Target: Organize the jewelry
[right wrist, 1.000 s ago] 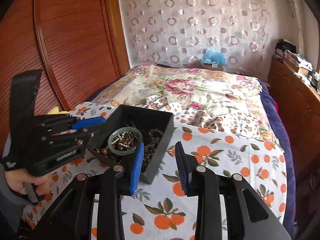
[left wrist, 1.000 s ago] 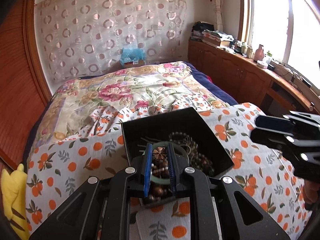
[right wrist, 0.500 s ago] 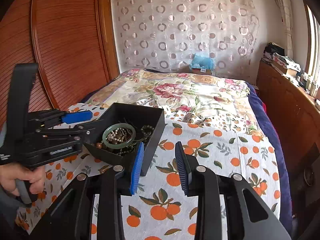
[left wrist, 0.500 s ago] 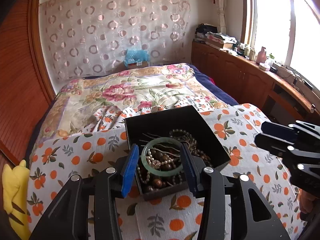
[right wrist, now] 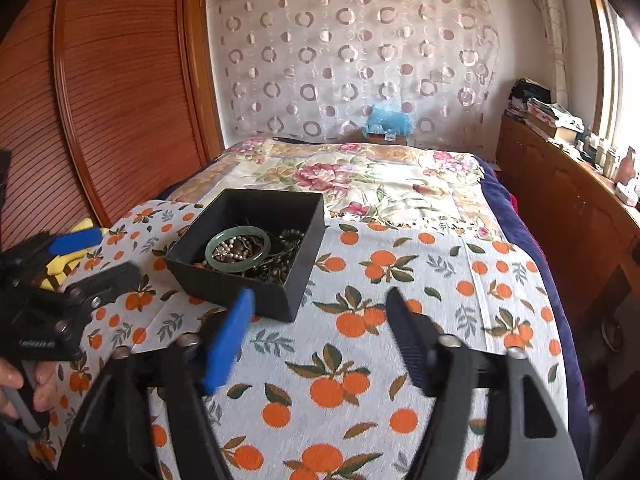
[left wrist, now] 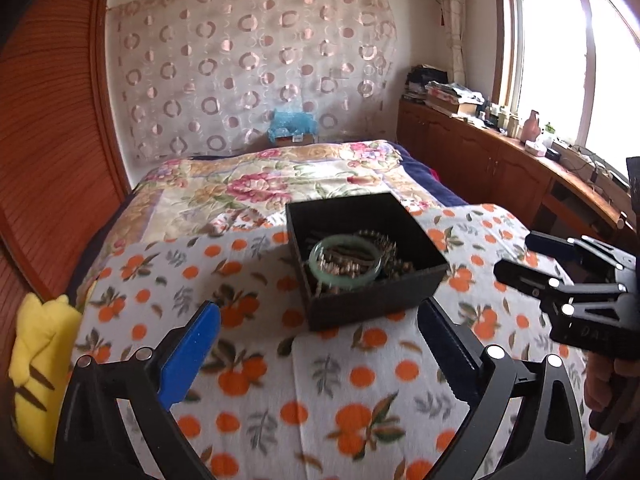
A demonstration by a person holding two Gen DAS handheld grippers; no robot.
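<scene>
A black open box [left wrist: 372,296] [right wrist: 224,280] sits on the orange-print cloth [left wrist: 260,368] [right wrist: 400,320]. Inside lie a green jade bangle [left wrist: 345,276] [right wrist: 236,265], pearl beads and dark bead strands. My left gripper [left wrist: 316,344] is wide open and empty, pulled back in front of the box; it also shows at the left of the right wrist view [right wrist: 96,256]. My right gripper [right wrist: 320,328] is wide open and empty, just right of the box's near corner; it also shows in the left wrist view [left wrist: 520,256].
The cloth lies on a bed with a floral quilt [left wrist: 256,184] [right wrist: 360,176]. A yellow plush toy [left wrist: 36,356] sits at the left bed edge. A wooden wardrobe [right wrist: 100,92] stands left, a wooden cabinet [left wrist: 500,168] with clutter right.
My left gripper opened, released the beads into the box and drew back from it. My right gripper opened wider and drew back a little.
</scene>
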